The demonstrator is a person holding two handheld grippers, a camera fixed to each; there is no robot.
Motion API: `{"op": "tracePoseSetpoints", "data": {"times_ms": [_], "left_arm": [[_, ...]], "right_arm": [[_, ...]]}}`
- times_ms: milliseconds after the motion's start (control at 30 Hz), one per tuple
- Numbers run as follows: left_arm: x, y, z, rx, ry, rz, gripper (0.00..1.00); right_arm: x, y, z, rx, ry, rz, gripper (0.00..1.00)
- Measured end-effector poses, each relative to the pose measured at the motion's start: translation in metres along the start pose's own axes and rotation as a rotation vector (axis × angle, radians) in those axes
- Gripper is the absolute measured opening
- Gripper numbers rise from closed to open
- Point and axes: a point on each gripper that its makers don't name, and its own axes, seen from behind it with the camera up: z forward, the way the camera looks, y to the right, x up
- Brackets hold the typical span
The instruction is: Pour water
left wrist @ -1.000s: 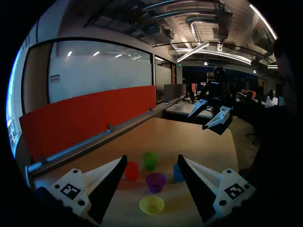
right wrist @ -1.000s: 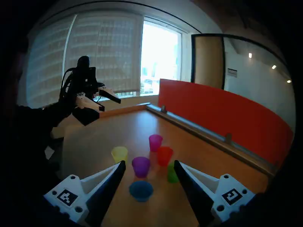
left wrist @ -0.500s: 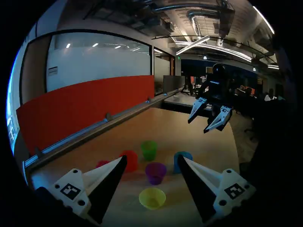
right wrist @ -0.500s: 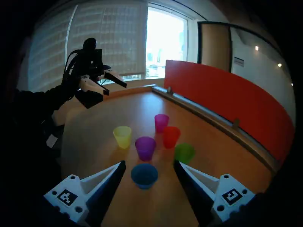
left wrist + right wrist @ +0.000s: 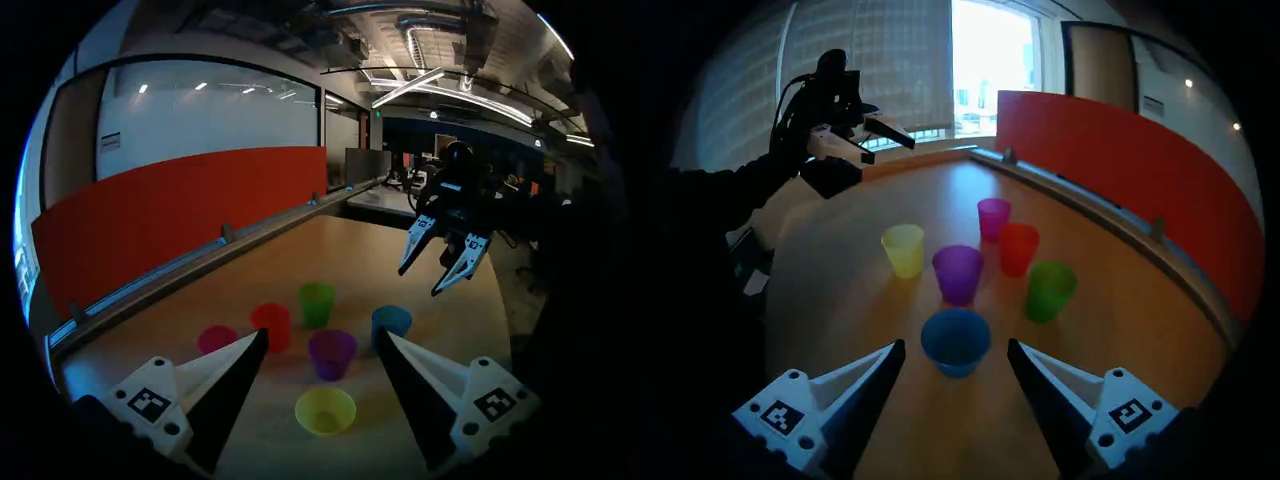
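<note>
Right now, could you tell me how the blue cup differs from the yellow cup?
Colour: the blue cup is blue, the yellow cup yellow. Place: the blue cup stands nearest the right gripper, the yellow cup nearest the left gripper. Both stand upright on the wooden table, untouched.

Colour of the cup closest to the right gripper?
Blue. The cup shows best in the right gripper view.

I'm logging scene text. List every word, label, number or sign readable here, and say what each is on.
No legible text in either view.
Black-and-white square code markers on the white plastic gripper fingers: patterns only, no letters.
Small paper sign on the white wall panel: too small to read.
The coloured plastic cups: no print visible.
</note>
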Motion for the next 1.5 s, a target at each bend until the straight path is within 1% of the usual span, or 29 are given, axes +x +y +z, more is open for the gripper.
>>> {"op": "tracePoseSetpoints", "data": {"times_ms": [300, 600, 800, 1067, 1267, 1500], "left_arm": [[-0.003, -0.002, 0.002, 0.001, -0.009, 0.009, 0.99], [-0.009, 0.002, 0.009, -0.003, -0.027, 0.025, 0.99], [-0.013, 0.002, 0.014, -0.005, -0.035, 0.024, 0.99], [-0.014, -0.001, 0.016, 0.001, -0.039, 0.027, 0.99], [-0.011, -0.003, 0.017, 0.004, -0.032, 0.026, 0.99], [-0.012, -0.005, 0.017, 0.009, -0.031, 0.026, 0.99]], "right_arm": [[-0.017, 0.001, 0.013, -0.003, -0.032, -0.012, 0.99], [-0.033, 0.003, 0.034, -0.008, -0.057, -0.012, 0.99], [-0.041, 0.002, 0.048, 0.003, -0.076, -0.009, 0.99], [-0.043, 0.002, 0.069, 0.001, -0.082, -0.024, 0.99], [-0.040, 0.002, 0.084, 0.009, -0.077, -0.020, 1.00], [-0.038, 0.001, 0.096, 0.008, -0.078, -0.036, 1.00]]}}
